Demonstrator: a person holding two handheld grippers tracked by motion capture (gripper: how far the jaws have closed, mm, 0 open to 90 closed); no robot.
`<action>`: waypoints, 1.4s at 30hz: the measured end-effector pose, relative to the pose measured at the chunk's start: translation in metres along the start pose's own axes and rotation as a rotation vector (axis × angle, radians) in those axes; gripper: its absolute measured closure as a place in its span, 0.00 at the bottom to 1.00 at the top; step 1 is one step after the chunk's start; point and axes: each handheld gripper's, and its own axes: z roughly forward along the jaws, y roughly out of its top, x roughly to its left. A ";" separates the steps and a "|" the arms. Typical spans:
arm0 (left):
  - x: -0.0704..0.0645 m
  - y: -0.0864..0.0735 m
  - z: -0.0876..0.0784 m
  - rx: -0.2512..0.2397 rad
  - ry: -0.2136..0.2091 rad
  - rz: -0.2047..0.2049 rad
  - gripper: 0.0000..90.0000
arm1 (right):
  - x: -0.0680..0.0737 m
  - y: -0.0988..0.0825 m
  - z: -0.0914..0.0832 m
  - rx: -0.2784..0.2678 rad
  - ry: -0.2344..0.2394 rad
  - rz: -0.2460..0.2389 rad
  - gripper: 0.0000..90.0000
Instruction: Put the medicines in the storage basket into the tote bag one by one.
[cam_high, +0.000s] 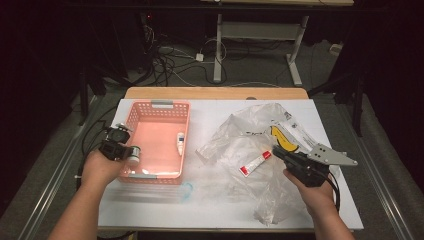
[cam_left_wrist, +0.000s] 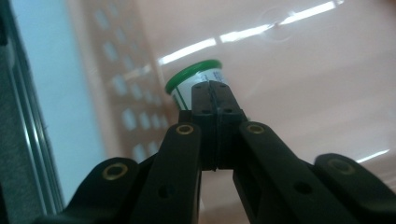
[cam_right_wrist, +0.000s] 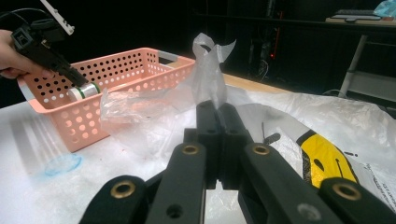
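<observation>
At the left side of the table (cam_high: 150, 210), the left tool (cam_high: 131, 156) hangs over the near left corner of the pink basket (cam_high: 150, 106), its jaws pinched together on the edge of a small white bottle with a green ring (cam_left_wrist: 195, 80); the left gripper view shows the bottle sticking out past the closed tips, above the basket's pink floor. One white tube (cam_high: 180, 143) already lies inside the basket, toward its right wall. On the right, the right tool (cam_high: 276, 151) is closed on a fold of the crumpled clear plastic bag (cam_high: 235, 131), holding it up so that a peak of film rises just beyond the jaws in the right gripper view. A red-and-white tube (cam_high: 255, 163) still lies on or in the bag, just left of the right tool, and a yellow-and-white packet (cam_high: 285, 137) sits farther back in the plastic. So the unpacking looks partway done: one item is in the basket, the bottle is about to be let go there, and the tube and the packet remain to be moved. A clear sleeve with a blue end (cam_high: 186, 192) lies on the table near the basket.
</observation>
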 end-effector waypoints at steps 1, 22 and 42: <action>0.000 0.000 0.000 0.000 0.000 0.000 0.98 | 0.000 0.000 0.000 0.000 0.000 0.000 1.00; -0.018 0.020 -0.004 -0.113 -0.248 0.045 0.90 | 0.001 0.000 0.000 0.004 -0.003 -0.005 1.00; -0.057 0.057 0.028 0.028 -0.226 -0.028 0.18 | 0.001 0.000 0.000 0.006 -0.003 -0.014 1.00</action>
